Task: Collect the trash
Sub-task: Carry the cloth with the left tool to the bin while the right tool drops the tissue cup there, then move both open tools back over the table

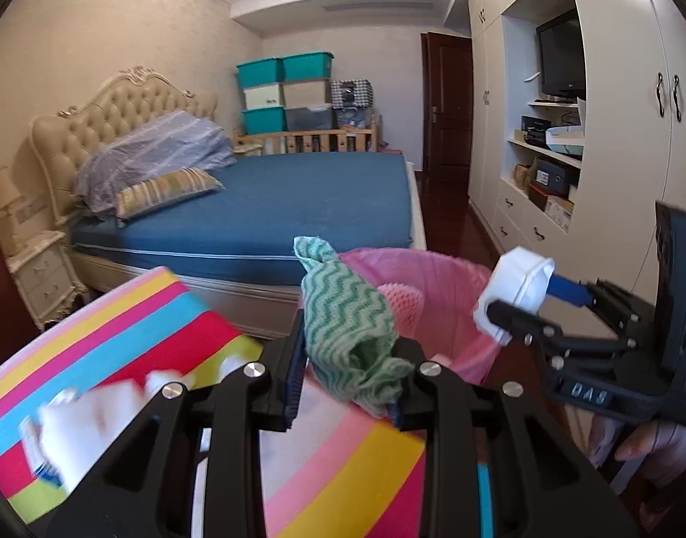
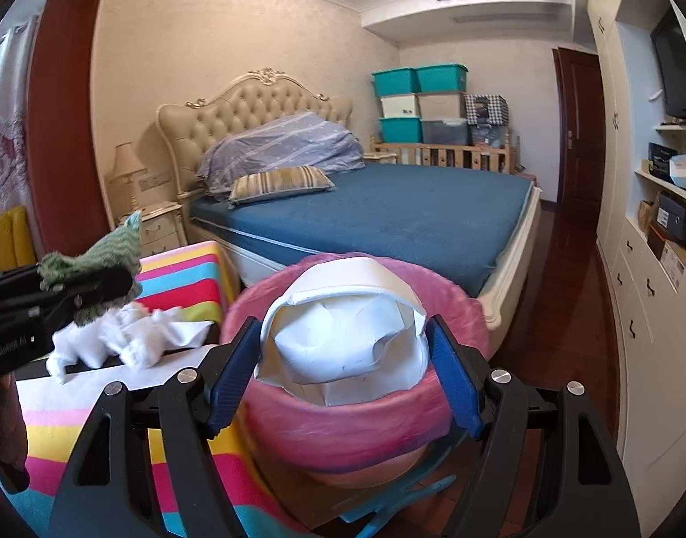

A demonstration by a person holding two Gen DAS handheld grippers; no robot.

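Note:
My left gripper (image 1: 347, 358) is shut on a green wavy-patterned cloth (image 1: 347, 318) and holds it above the striped table (image 1: 343, 470), beside the bin. It also shows in the right wrist view (image 2: 96, 291) with the cloth (image 2: 110, 251). My right gripper (image 2: 343, 349) is shut on a crushed white paper cup (image 2: 343, 340) and holds it over the pink-lined trash bin (image 2: 356, 430). In the left wrist view the right gripper (image 1: 517, 300) holds the cup (image 1: 517, 287) at the right rim of the bin (image 1: 414, 269).
Crumpled white tissues (image 2: 132, 336) and a white sheet (image 2: 118, 381) lie on the striped table (image 2: 181, 269). A blue bed (image 2: 410, 210) stands behind the bin. White cabinets (image 2: 647, 269) line the right wall over dark wood floor (image 2: 562, 269).

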